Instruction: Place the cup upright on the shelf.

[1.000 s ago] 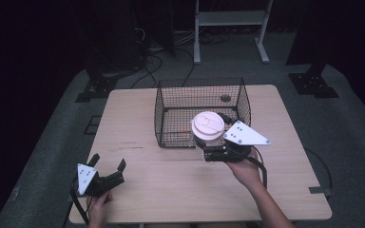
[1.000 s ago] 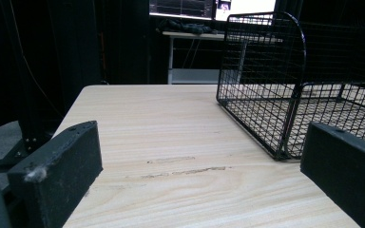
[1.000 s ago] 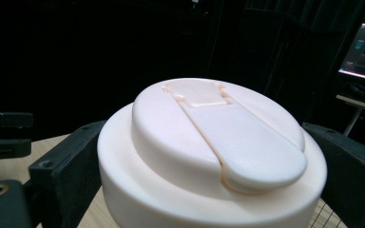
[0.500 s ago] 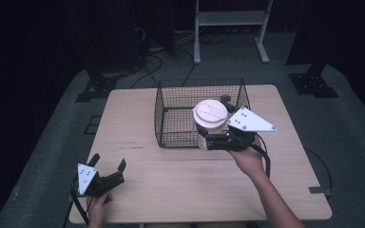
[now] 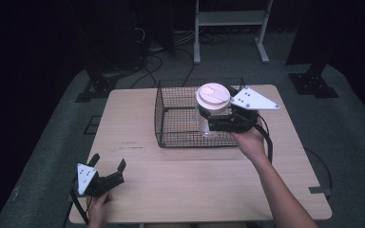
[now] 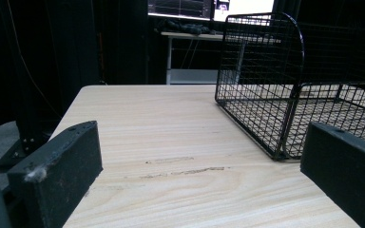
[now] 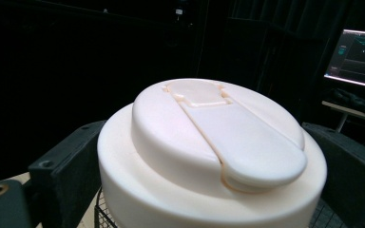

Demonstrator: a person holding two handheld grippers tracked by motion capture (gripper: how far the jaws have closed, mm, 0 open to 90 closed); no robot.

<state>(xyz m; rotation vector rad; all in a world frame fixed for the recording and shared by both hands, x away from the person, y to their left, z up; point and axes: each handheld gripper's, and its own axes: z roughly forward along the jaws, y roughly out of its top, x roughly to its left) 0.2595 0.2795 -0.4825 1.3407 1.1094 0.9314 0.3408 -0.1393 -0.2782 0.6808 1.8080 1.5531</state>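
Note:
A clear jar with a white flip-top lid is held above the black wire basket, over its right part. My right gripper is shut on the jar's body, just under the lid, and a black jaw stands on each side of the lid in the right gripper view. My left gripper rests near the table's front left corner, jaws apart, with nothing between them. The left gripper view looks across bare wood toward the basket.
The light wooden table has bare surface in front of and left of the basket. A small dark round object lies on the basket floor at the back right. Beyond the table are a metal stand, cables and dark floor.
My right gripper has carried the jar up and away from me, from the basket's front edge to above its interior. The left gripper has stayed put.

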